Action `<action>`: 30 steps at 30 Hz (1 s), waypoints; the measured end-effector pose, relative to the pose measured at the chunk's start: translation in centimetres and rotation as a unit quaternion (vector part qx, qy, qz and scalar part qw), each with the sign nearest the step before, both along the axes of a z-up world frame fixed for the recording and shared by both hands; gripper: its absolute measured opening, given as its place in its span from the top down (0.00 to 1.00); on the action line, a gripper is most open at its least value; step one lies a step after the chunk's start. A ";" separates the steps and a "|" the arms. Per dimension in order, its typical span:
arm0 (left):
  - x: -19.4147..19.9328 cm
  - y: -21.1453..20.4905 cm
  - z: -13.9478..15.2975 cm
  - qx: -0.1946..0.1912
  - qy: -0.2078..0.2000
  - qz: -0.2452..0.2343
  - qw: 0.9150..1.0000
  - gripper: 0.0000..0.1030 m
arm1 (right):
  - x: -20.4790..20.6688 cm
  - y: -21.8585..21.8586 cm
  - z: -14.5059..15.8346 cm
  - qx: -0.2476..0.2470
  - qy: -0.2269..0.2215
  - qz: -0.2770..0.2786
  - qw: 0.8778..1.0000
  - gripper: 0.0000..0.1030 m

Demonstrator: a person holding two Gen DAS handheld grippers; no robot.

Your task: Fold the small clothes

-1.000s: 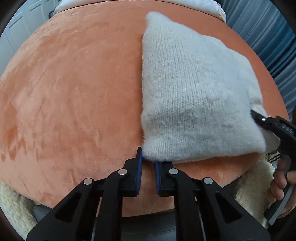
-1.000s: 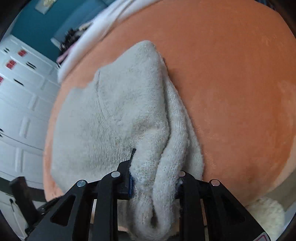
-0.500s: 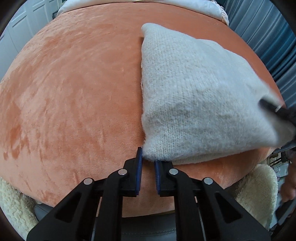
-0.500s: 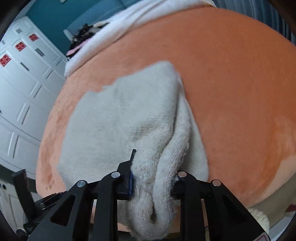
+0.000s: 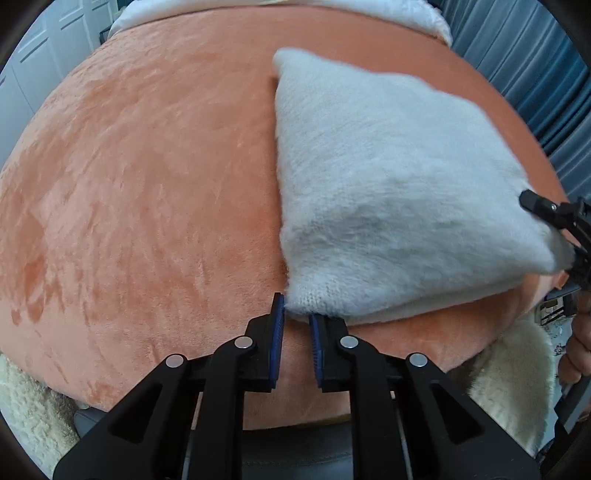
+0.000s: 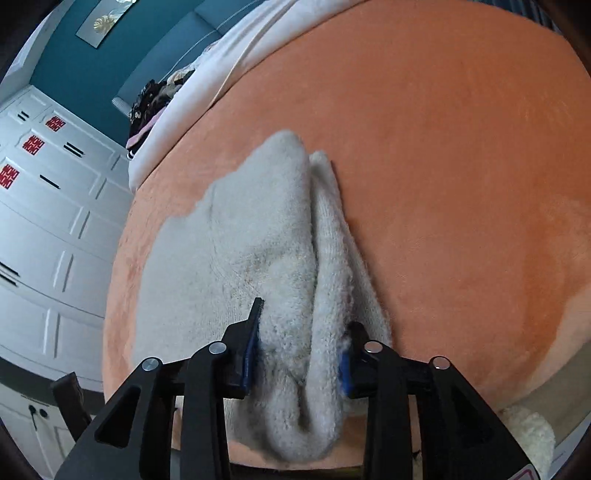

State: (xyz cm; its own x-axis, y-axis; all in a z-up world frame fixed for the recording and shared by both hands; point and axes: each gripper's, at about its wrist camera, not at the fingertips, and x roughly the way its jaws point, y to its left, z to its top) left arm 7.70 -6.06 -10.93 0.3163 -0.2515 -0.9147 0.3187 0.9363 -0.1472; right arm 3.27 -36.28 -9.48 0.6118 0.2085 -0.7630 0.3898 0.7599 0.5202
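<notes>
A folded cream knit garment (image 5: 388, 192) lies on an orange plush surface (image 5: 147, 184). My left gripper (image 5: 297, 314) stands at the garment's near left corner, its blue pads almost together with nothing between them. At the right edge of the left wrist view, my right gripper (image 5: 554, 218) holds the garment's right side, raised off the surface. In the right wrist view a thick bunched fold of the garment (image 6: 258, 258) fills the space between the pads of my right gripper (image 6: 306, 321). Those jaws are opening, and the fabric still touches both pads.
White bedding (image 5: 406, 11) lies along the far edge of the orange surface (image 6: 461, 184). A cream fluffy rug (image 5: 509, 369) shows below its near edge. Blue curtains (image 5: 517, 55) hang at the right and white cabinet doors (image 6: 44, 240) stand at the left. A hand (image 5: 580, 343) grips the right tool.
My right gripper has risen, lifting the garment's right edge, and its jaws stand wider around the fold. The left gripper has stayed at the near corner.
</notes>
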 end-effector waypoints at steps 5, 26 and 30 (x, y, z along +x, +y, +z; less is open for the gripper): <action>-1.1 1.4 5.9 -0.092 -0.051 0.011 0.994 0.51 | 1.3 0.7 4.5 -0.074 -0.033 0.036 0.996 0.44; 2.6 -3.4 1.5 -0.009 -0.008 0.011 1.000 0.40 | 1.0 -3.4 -0.3 0.037 -0.011 0.000 0.999 0.86; 2.5 -3.0 1.8 -0.019 -0.004 0.016 1.000 0.40 | -1.7 -1.6 3.3 -0.028 -0.018 0.017 0.999 0.80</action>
